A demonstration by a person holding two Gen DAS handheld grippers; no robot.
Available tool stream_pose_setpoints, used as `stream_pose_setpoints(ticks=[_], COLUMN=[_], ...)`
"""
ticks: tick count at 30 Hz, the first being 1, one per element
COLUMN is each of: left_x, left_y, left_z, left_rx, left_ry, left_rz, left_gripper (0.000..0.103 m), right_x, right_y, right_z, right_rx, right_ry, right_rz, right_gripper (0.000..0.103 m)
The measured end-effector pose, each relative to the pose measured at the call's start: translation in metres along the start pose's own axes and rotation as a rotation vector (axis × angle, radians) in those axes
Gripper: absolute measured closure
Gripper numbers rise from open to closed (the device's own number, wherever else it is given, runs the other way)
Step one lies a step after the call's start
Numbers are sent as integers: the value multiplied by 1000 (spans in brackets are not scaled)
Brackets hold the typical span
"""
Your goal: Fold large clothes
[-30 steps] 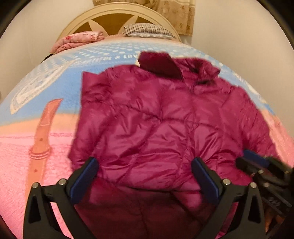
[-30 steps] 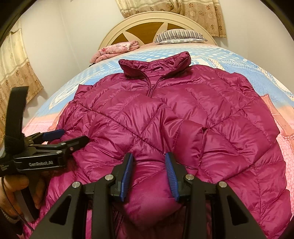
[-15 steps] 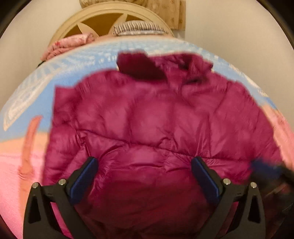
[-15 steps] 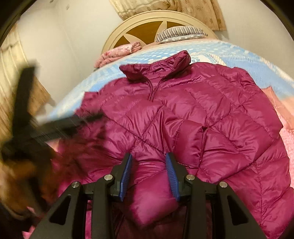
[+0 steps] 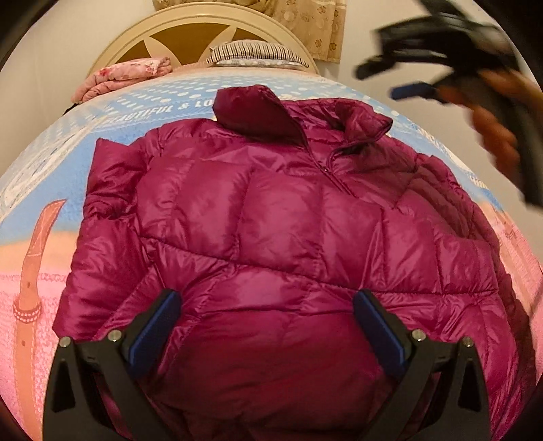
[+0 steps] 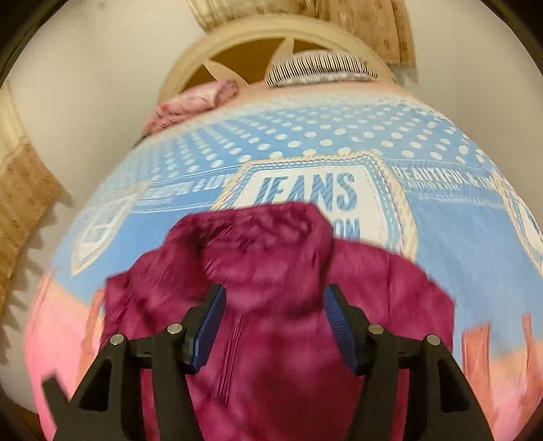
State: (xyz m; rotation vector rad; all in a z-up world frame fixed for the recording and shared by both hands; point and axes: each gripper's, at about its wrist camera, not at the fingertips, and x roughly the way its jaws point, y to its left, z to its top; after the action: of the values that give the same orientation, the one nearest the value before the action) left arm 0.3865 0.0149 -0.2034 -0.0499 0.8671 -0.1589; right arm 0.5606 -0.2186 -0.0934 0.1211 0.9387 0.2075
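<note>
A magenta puffer jacket (image 5: 271,237) lies front up on the bed, zip closed, collar towards the headboard. My left gripper (image 5: 266,298) stands wide open low over the jacket's lower part, its blue pads clear of the fabric. In the left wrist view my right gripper (image 5: 380,83) is a blur in the air at the top right, held by a hand (image 5: 492,112). In its own blurred view the right gripper (image 6: 275,291) hovers over the jacket's collar (image 6: 258,237). Its jaws are opening and the pads press on nothing.
The jacket rests on a blue, white and pink bedspread (image 5: 34,271). A striped pillow (image 5: 254,54) and a folded pink blanket (image 5: 125,74) lie by the cream headboard (image 5: 203,30). Patterned curtains (image 6: 23,190) hang at the left wall.
My right gripper let go of the folded sleeve, widened its jaws and swept up towards the collar. The left gripper stayed open and shifted slightly over the hem.
</note>
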Motion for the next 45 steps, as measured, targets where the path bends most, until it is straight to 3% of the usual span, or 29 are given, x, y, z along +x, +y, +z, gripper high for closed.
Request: stream_pose_setpoints(ticks=[5,10,12,16,19,21,24,28,30,32,39,42,45], left_x=[0,0,0,1,0,1,1,1,1,-1,-38,-69,-73], left_y=[3,4,4,3,3,2,1,1,0,3,24,31,37], left_z=[0,0,0,1,0,0,1,1,1,1,15,43,83], left_rx=[-14,-20,-21,-12,-13,-12,-10,-12,-14,-24,-128,-146,-106], left_ry=[-1,-2,-3,-1,-2,-2,-1,-2,-3,-11,-98,-195,-222], left_rz=[-19,-29,-29,-13,-12,-10,-6,-9,-11,-24,-102,-117,-64], left_gripper=[0,0,0,0,0,0,0,0,0,0,0,0,0], right_x=[57,95,94,82,74,76,84,103,103,95,55,56,58], right_y=[0,-7,-8,-17,-26,-28,-23,-13,-13,-11,-28,-31,-38], right_z=[37,39,35,28,30,33,36,33,30,25,-5,-17,-24], right_rx=[-29,-95,-138,-179,-153,-121,-108,-165,-177,-217,-243,-263,-236], right_ry=[95,176,177,144,118,122,130,148,141,116,11,-7,-20], right_rz=[-54,-129,-140,-168,-151,-97,-30,-117,-120,-155,-181,-188,-180], right_gripper=[42,42,57,63,62,45,41,41,77,88,93,93,93])
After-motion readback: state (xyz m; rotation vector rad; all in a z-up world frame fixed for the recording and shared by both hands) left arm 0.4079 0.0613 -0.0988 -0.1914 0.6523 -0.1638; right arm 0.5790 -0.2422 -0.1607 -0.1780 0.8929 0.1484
